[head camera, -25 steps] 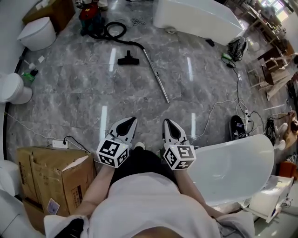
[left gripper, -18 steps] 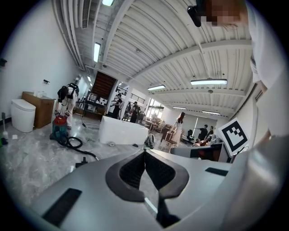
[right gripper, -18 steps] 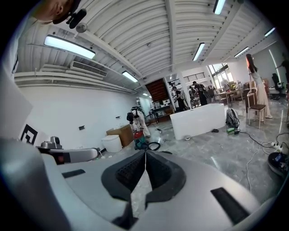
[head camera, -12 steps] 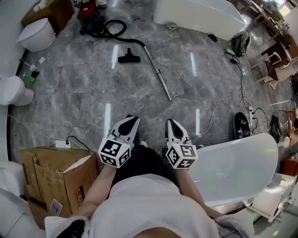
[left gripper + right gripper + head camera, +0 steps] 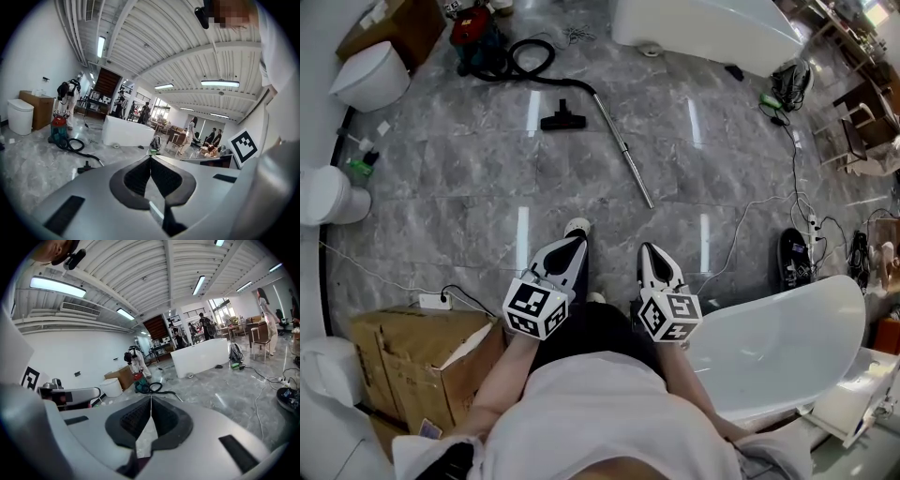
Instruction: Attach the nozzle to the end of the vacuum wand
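Two claws are being held low in front of the person, above a grey marble floor (image 5: 469,187). The left claw (image 5: 575,242) is being kept closed, its black pads (image 5: 140,176) pressed together with nothing between them. The right claw (image 5: 649,249) is likewise being kept closed and empty, its pads (image 5: 161,417) meeting along a thin line.

The black nozzle (image 5: 562,117) is lying on the floor well ahead of both claws, not yet attached. It is lying just beside the upper part of the metal wand (image 5: 625,154), near where the wand is joined to the black hose (image 5: 525,66). The wand's free end is pointing back toward the claws and is being left bare. The hose is coiled back to a red vacuum cleaner (image 5: 473,33).

A cardboard box (image 5: 412,361) is standing at the person's left and a white bathtub (image 5: 769,347) at the right.
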A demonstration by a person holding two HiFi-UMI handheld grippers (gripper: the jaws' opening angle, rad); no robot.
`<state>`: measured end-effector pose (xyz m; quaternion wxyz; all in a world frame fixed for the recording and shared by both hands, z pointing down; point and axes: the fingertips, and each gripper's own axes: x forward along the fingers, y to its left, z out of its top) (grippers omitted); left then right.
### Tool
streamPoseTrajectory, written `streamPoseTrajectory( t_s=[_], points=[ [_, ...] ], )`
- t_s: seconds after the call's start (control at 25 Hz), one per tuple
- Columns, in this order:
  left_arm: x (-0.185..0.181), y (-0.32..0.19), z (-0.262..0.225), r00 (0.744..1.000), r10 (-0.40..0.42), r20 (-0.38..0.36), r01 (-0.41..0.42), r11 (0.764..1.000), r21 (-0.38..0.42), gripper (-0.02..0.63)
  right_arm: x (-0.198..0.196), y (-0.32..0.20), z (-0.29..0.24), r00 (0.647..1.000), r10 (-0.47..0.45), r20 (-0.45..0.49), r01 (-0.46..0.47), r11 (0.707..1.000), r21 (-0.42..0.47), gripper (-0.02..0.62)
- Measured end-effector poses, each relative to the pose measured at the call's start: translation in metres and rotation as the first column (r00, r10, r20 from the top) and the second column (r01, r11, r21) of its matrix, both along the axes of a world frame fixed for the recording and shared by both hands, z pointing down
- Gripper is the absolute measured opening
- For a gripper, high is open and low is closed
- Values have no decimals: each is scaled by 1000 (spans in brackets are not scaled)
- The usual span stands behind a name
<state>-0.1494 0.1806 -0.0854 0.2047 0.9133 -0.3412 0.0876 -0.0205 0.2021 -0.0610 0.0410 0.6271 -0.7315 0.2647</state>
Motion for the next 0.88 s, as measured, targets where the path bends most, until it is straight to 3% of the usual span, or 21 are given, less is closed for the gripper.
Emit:
streamPoseTrajectory(
  t_s=[0.48,0.88],
  points=[
    [18,-170,-16,997,73,-24,-73,997,22,8,23,-154,-22,996,88,-28,-87,996,36,17],
    [20,-267,-16,989,147,-23,-147,989,6,8,17,-246,-31,991,129,-30,-128,991,48,17]
  ],
)
